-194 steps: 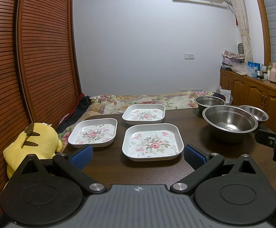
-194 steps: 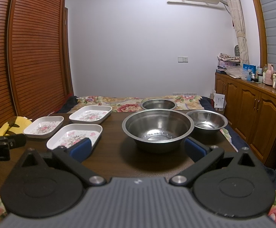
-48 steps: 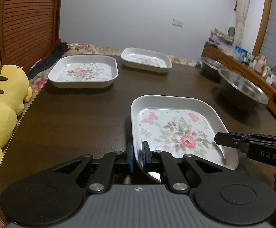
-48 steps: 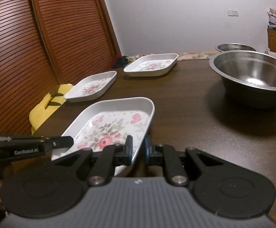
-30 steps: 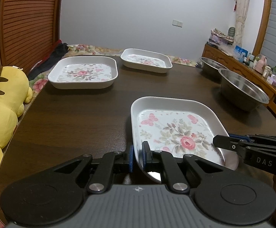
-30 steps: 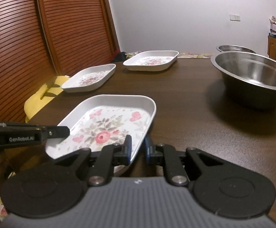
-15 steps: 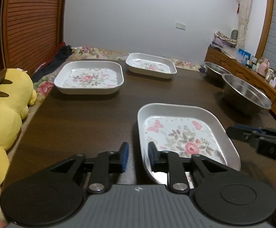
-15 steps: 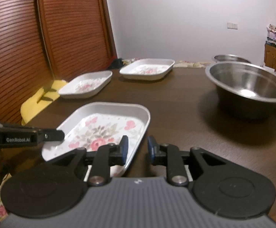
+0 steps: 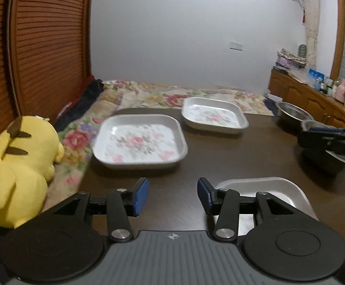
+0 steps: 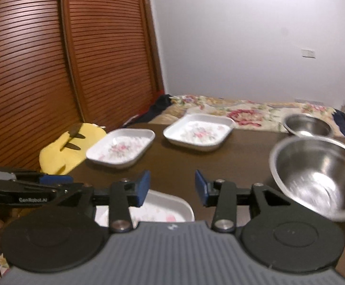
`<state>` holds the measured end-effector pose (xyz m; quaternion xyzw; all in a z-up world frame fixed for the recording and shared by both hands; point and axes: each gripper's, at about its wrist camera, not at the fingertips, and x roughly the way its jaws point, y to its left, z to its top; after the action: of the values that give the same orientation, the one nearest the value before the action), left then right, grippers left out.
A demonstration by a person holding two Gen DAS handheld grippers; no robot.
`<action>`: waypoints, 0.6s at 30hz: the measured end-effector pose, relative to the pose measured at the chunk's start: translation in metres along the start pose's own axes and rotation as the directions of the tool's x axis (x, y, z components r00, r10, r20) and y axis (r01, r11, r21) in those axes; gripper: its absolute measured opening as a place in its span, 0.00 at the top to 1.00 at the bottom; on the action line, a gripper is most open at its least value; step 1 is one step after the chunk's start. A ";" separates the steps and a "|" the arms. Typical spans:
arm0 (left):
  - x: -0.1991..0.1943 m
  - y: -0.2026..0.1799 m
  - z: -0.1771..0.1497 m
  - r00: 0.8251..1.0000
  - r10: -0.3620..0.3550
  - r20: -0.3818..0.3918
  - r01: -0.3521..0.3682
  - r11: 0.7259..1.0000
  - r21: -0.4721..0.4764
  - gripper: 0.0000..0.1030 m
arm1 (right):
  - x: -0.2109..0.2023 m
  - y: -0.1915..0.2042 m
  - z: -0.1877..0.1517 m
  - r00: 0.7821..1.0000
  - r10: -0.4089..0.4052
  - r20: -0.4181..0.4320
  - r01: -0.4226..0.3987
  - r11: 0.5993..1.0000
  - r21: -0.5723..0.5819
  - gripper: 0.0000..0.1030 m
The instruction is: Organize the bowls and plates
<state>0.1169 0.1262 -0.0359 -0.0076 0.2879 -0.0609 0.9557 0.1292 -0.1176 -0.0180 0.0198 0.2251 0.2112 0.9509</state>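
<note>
My left gripper (image 9: 173, 196) and right gripper (image 10: 171, 187): jaws just opened, nothing between. Nearest floral plate (image 9: 289, 191) flat on table (image 9: 243, 156), below both. Large steel bowl (image 10: 319, 173) right.

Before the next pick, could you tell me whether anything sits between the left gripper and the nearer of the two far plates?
Nothing visible does: only bare table lies between the open left gripper and that plate.
</note>
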 end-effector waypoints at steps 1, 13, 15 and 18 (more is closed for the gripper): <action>0.003 0.005 0.003 1.000 0.009 0.001 -0.009 1.000 -0.002 0.52 | 0.006 0.001 0.006 1.000 0.013 -0.004 -0.013 1.000 -0.007 0.52; 0.060 0.074 0.040 0.998 0.052 -0.019 -0.053 0.998 -0.040 0.52 | 0.090 0.035 0.061 0.983 0.142 -0.120 -0.147 0.989 -0.035 0.46; 0.068 0.083 0.045 0.999 0.050 -0.018 -0.051 0.998 -0.047 0.52 | 0.107 0.039 0.064 0.978 0.148 -0.149 -0.153 0.988 -0.026 0.46; 0.083 0.096 0.049 0.999 0.045 -0.028 -0.046 0.997 -0.059 0.53 | 0.135 0.046 0.064 0.968 0.146 -0.202 -0.154 0.988 -0.026 0.46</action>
<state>0.2235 0.2108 -0.0456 -0.0288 0.3022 -0.0306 0.9523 0.2481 -0.0166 -0.0112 -0.0041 0.3127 0.2881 0.9051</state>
